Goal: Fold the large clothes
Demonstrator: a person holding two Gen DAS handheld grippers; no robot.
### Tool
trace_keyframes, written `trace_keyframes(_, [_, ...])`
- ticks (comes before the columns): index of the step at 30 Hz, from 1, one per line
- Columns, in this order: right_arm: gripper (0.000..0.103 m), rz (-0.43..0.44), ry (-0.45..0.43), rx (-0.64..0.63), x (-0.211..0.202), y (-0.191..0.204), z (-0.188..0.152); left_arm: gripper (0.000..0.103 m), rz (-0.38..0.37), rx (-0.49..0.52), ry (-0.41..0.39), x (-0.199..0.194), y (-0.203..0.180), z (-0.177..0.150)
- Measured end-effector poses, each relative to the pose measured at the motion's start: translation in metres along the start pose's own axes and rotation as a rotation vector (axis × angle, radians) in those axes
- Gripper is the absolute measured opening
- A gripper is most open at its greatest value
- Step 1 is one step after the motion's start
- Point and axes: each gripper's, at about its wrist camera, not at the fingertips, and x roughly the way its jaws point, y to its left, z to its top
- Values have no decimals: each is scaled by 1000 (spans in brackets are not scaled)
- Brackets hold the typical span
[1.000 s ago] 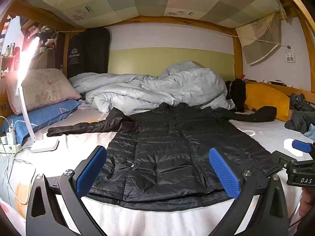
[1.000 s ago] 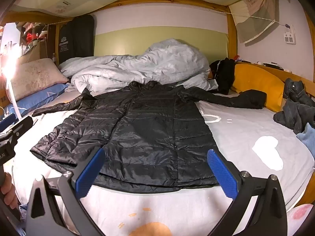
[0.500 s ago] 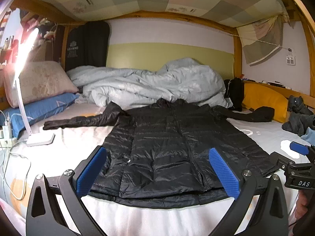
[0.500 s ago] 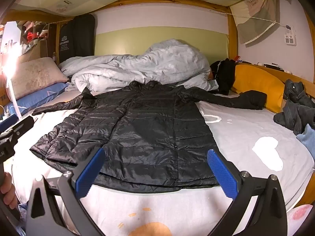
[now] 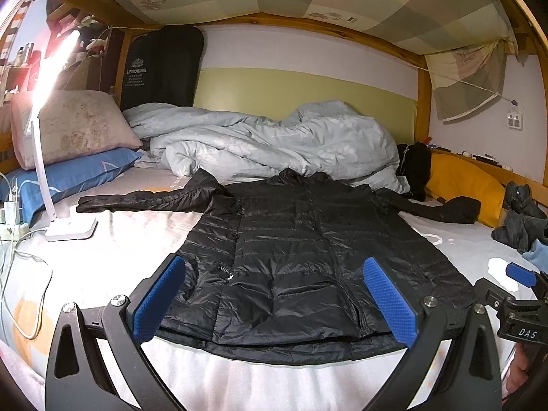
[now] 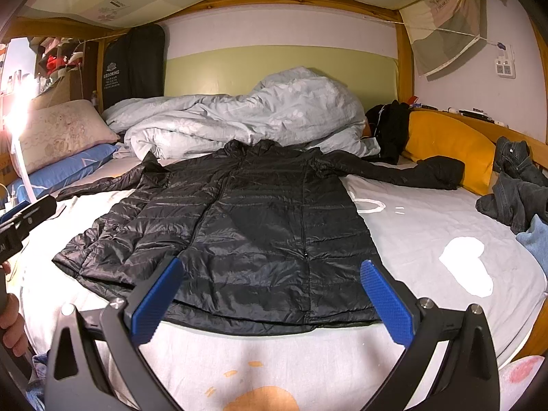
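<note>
Nearest to my cameras, the left gripper [image 5: 274, 303] stands with its jaws spread wide and nothing between them; its blue pads [image 5: 159, 303] frame the hem of the jacket without touching it. The right gripper [image 6: 270, 303] is likewise wide open and empty, poised above the bare sheet just short of the hem. In the left wrist view I see the right unit at the far right edge, and in the right wrist view the left unit at the far left edge, with part of the hand [image 6: 12, 322] that holds it.

The black puffer jacket [image 5: 308, 260] lies flat on the bed sheet [image 6: 428, 239], front side up, hem toward me and collar away. Both sleeves are stretched outward: one reaches toward the desk lamp [image 5: 51, 171], the other ends against the yellow cushion [image 6: 448, 144].

On the left side I note the lamp's base resting on the sheet, lit, with white cables [image 5: 20, 274] beside it. A pink pillow [image 5: 75, 126] rests on a blue pillow [image 5: 75, 174] behind it. On the right, dark jeans [image 6: 517, 185] lie crumpled near the bed's edge.

Beyond the collar, a pale blue duvet [image 6: 246, 116] is heaped against the green wall panel [image 6: 274, 65]. A black garment bag [image 5: 161, 68] hangs in the far left corner.
</note>
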Motion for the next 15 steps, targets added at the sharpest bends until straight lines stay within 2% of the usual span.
trace_keyframes(15, [103, 0, -1, -1, -1, 0, 2, 103, 22, 48, -37, -4, -3, 0])
